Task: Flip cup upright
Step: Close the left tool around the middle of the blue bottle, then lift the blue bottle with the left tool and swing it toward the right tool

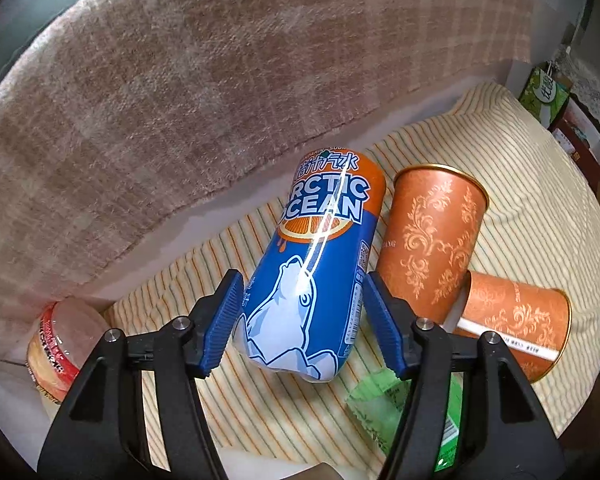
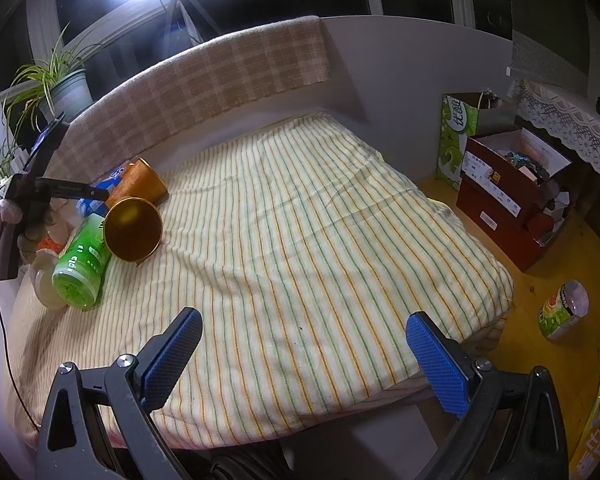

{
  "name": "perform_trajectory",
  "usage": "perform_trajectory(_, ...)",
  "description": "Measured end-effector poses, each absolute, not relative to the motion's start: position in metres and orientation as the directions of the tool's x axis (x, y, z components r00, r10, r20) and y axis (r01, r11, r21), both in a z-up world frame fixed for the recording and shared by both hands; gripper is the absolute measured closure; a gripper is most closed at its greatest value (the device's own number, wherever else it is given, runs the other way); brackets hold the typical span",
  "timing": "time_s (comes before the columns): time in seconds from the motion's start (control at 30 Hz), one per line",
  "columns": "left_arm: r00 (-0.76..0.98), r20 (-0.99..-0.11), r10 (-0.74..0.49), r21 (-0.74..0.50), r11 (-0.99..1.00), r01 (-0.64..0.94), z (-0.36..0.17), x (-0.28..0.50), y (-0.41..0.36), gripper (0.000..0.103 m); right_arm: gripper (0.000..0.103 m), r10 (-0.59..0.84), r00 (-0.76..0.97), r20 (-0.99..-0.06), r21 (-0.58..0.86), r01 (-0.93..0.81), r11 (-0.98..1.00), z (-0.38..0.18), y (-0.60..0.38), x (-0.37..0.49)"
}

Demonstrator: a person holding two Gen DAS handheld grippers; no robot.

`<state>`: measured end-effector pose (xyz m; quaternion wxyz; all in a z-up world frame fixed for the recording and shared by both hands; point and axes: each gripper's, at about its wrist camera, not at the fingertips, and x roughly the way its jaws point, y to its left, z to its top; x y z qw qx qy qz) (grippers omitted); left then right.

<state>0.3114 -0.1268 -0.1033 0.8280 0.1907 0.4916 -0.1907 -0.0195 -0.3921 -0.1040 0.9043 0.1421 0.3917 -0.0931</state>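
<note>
A blue and orange "Arctic Ocean" cup [image 1: 312, 264] lies tilted on the striped cloth [image 1: 520, 216], its base toward me. My left gripper [image 1: 300, 320] is open, its blue pads on either side of the cup's lower body with small gaps. Two orange patterned cups lie beside it: one [image 1: 432, 236] leaning just right of it, one [image 1: 520, 320] on its side further right. In the right wrist view the left gripper [image 2: 96, 194] shows at far left among the cups, and one orange cup [image 2: 134, 228] shows its gold inside. My right gripper [image 2: 304, 352] is open and empty above the cloth's near edge.
A green cup [image 2: 82, 268] lies on its side at the left; it also shows under my left gripper [image 1: 376, 404]. A red-lidded cup [image 1: 60, 340] sits at far left. A plaid-covered backrest [image 1: 180, 80] rises behind. Boxes [image 2: 508, 192] and a can [image 2: 564, 308] are on the floor at right.
</note>
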Motion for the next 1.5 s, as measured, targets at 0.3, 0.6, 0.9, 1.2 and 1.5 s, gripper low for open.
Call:
perform_trajectory(0.3, 0.462, -0.878, -0.127, 0.125, 0.870, 0.477, -0.094, 0.302, -0.111, 0.043, 0.000, -0.046, 0.677, -0.734, 0.197, 0.277, 0.940, -0.104, -0.391, -0.019)
perform_trajectory(0.6, 0.439, -0.890, -0.123, 0.125, 0.861, 0.493, -0.089, 0.297, -0.094, 0.043, 0.000, -0.031, 0.680, -0.733, 0.217, 0.277, 0.936, -0.105, -0.388, -0.018)
perform_trajectory(0.9, 0.405, -0.907, -0.111, 0.120, 0.856, 0.503, -0.099, 0.310, -0.093, 0.040, 0.000, -0.040, 0.678, -0.734, 0.224, 0.297, 0.928, -0.106, -0.392, -0.022)
perform_trajectory(1.2, 0.404, -0.911, -0.082, 0.150, 0.847, 0.510, -0.106, 0.315, -0.105, 0.034, 0.000, -0.043, 0.668, -0.743, 0.226, 0.310, 0.923, -0.109, -0.397, -0.024)
perform_trajectory(1.5, 0.467, -0.881, -0.075, 0.183, 0.856, 0.483, -0.086, 0.295, -0.100, 0.036, 0.000, -0.038, 0.673, -0.739, 0.231, 0.305, 0.924, -0.108, -0.397, -0.025)
